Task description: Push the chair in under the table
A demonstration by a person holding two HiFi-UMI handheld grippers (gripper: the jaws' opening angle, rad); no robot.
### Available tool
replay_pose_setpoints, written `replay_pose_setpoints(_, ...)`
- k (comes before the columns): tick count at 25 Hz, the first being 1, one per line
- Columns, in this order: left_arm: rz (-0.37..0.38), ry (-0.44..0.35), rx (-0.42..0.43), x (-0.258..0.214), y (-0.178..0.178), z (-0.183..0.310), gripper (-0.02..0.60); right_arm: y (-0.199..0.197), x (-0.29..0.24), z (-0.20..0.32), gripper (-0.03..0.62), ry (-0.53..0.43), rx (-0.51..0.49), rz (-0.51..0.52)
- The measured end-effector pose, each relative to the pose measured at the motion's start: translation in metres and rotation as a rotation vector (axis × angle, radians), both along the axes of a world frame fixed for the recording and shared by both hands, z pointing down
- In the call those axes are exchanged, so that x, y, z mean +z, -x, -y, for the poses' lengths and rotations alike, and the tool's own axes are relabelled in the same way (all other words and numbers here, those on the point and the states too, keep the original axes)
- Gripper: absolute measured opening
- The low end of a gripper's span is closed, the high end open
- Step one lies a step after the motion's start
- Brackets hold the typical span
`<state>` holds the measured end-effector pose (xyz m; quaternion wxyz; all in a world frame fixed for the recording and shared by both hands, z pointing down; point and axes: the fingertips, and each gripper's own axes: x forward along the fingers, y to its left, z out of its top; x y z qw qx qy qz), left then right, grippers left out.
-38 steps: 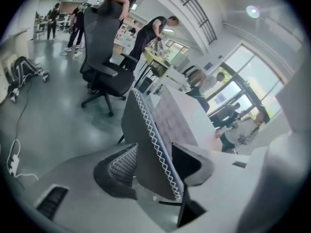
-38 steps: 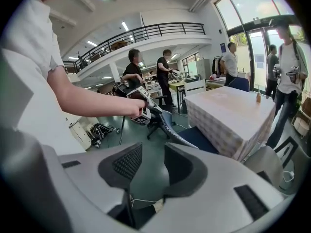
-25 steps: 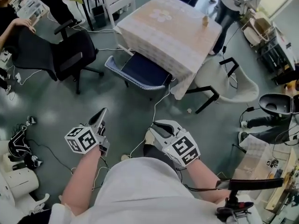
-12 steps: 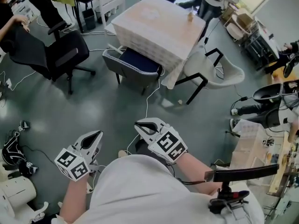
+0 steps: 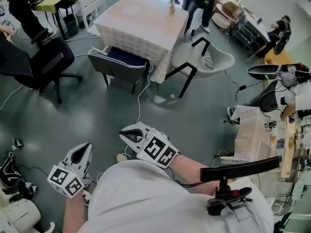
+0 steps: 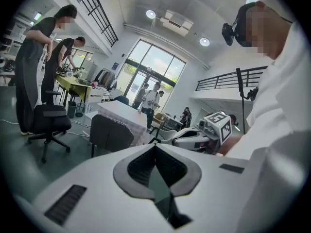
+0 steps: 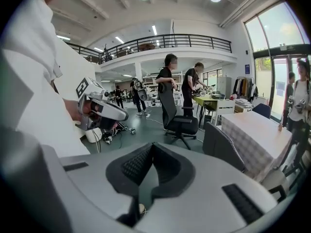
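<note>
Left gripper (image 6: 155, 149): jaws pressed together, pads meeting along a closed seam, nothing between them. Right gripper (image 7: 152, 148): jaws likewise pressed together and empty. In the head view both were held low, close in front of the person's white shirt (image 5: 141, 198), left one at lower left, right one nearer the centre, each pointing away over the grey floor (image 5: 194, 120).

Chair (image 5: 119, 62): dark seat tucked partly under the near edge of the table (image 5: 141, 21), backrest facing the person, its legs on the floor. It stood well apart from both grippers; neither touched it. The table carried a pale checked cloth hanging over its sides.

Surroundings: a black office chair (image 5: 48, 62) left of the task chair, a white shell chair (image 5: 206, 59) at the table's right corner, and a thin cable (image 5: 139, 98) trailing across the floor.
</note>
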<state>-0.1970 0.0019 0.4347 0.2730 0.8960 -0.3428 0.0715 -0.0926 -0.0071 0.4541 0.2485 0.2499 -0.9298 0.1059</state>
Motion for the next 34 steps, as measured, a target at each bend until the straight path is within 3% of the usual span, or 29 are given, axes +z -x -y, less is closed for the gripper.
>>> replay_pose_setpoints(22,-0.008,0.034,-0.01,0.016,0.02,-0.001,0.012,0.025,-0.003,-0.007,0.014,-0.023,-0.026,-0.041)
replay_pose_setpoints(34,-0.001,0.048,0.0,0.023,-0.028,0.052,0.012,-0.023,-0.002,0.036,0.014,-0.024,0.004,-0.035)
